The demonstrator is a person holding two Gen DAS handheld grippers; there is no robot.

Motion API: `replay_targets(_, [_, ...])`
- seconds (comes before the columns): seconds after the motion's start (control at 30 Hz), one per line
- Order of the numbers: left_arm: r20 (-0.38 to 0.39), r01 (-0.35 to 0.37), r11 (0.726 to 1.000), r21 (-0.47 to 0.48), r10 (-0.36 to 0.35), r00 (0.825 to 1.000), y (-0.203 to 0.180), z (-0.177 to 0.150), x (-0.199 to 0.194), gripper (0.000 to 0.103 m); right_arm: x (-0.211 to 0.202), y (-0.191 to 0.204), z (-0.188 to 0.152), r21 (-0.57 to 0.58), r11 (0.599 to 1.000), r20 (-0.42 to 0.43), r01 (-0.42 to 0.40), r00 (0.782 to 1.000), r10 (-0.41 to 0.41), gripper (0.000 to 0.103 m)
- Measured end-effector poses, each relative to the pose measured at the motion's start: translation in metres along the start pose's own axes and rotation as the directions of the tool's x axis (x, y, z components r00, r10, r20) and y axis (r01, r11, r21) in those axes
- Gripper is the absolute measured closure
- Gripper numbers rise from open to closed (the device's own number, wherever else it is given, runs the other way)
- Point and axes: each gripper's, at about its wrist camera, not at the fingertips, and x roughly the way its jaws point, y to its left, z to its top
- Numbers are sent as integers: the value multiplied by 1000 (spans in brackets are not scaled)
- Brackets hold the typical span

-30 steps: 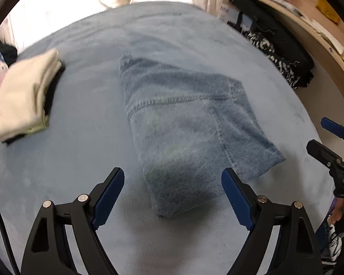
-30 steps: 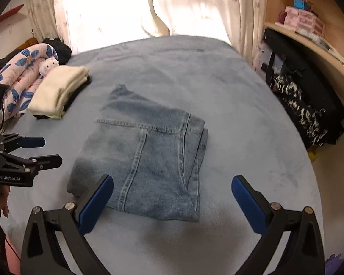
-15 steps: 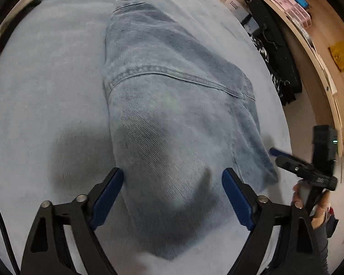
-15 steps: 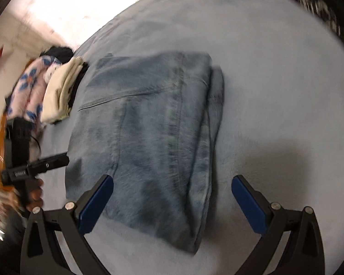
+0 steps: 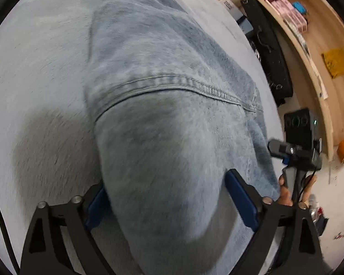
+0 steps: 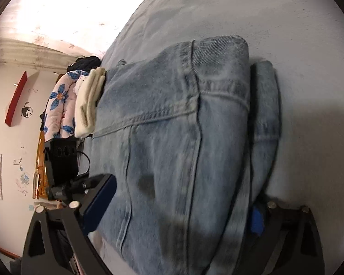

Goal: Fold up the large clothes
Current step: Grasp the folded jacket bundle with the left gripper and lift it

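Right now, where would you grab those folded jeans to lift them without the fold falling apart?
Grip the folded jeans at the two near corners, coming in low from the near edge. There all the layers stack together, so each pinch catches the whole bundle. The left gripper and right gripper already straddle that end; neither has clamped.

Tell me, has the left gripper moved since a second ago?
Yes. The left gripper has dropped toward the jeans, which lay well ahead of it on the bed and now sit between its fingers.
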Motion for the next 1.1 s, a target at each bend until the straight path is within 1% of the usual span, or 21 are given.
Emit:
replay_targets(0.07, [5, -30, 1000, 9, 30, 1000, -5, 4, 6, 7, 3, 5, 3, -23, 998, -5, 50, 999, -51, 18])
replay_targets(0.1, [6, -48, 999, 8, 48, 999, -7, 5, 8, 7, 6, 10, 3, -53, 993, -8, 105, 994, -106, 22])
replay_targets(0.13, [7, -79, 997, -1, 79, 997, -10, 6, 8, 9, 7, 17, -1, -92, 982, -2, 166, 986, -167, 32])
replay_targets(0.17, [9, -106, 994, -10, 106, 994, -13, 5, 8, 15, 8, 21, -3, -112, 972, 5, 206, 978, -206, 43])
replay_targets(0.2, [4, -149, 989, -3, 149, 989, -19, 5, 7, 22, 7, 22, -5, -114, 971, 10, 209, 978, -210, 49])
replay_targets(0.23, [7, -178, 984, 10, 177, 984, -27, 5, 7, 26, 3, 21, -6, -97, 976, 14, 193, 981, -193, 64])
replay_targets(0.27, [13, -199, 980, 20, 199, 980, -34, 4, 4, 33, 0, 22, -7, -89, 980, 20, 179, 984, -178, 74])
replay_targets(0.3, [18, -217, 976, 29, 217, 976, -41, 4, 1, 37, -4, 23, -8, -87, 981, 28, 172, 985, -170, 76])
replay_targets(0.37, [33, -249, 967, 56, 248, 968, -56, 3, -7, 51, -9, 35, -10, -91, 979, 49, 180, 983, -176, 82])
replay_targets(0.47, [61, -265, 957, 114, 260, 964, -76, 0, -26, 60, -18, 80, -19, -148, 960, 102, 236, 970, -223, 84])
replay_targets(0.57, [79, -302, 938, 169, 292, 953, -86, -7, -57, 61, -19, 121, -31, -188, 952, 115, 241, 968, -223, 85])
replay_targets(0.6, [85, -304, 937, 174, 293, 952, -84, -9, -75, 61, -17, 137, -33, -198, 952, 114, 233, 970, -214, 85])
replay_targets(0.7, [99, -313, 932, 180, 300, 949, -72, -13, -121, 61, -8, 179, -35, -210, 963, 103, 170, 983, -151, 85])
replay_targets(0.8, [132, -354, 918, 179, 334, 933, -55, -7, -182, 60, 9, 238, -27, -270, 954, 106, 128, 989, -103, 85])
replay_targets(0.83, [156, -383, 906, 179, 359, 920, -47, -4, -208, 60, 20, 265, -22, -307, 944, 112, 121, 990, -90, 85])
replay_targets(0.87, [170, -404, 898, 177, 376, 911, -38, 1, -227, 60, 29, 285, -16, -326, 939, 115, 109, 990, -75, 85])
replay_targets(0.93, [203, -453, 876, 164, 420, 885, -18, 14, -268, 60, 52, 326, 2, -366, 927, 118, 89, 992, -49, 85])
replay_targets(0.97, [219, -475, 866, 153, 439, 871, -6, 23, -288, 60, 59, 336, 9, -373, 924, 119, 80, 992, -38, 85])
replay_targets(1.0, [228, -493, 857, 148, 456, 860, 4, 32, -304, 60, 75, 357, 21, -386, 920, 124, 66, 992, -19, 85])
replay_targets(1.07, [249, -535, 835, 130, 495, 832, 34, 56, -337, 60, 108, 392, 46, -413, 909, 136, 50, 991, 7, 85])
replay_targets(1.1, [257, -552, 824, 126, 510, 821, 45, 67, -347, 60, 121, 402, 57, -415, 909, 140, 40, 990, 20, 85])
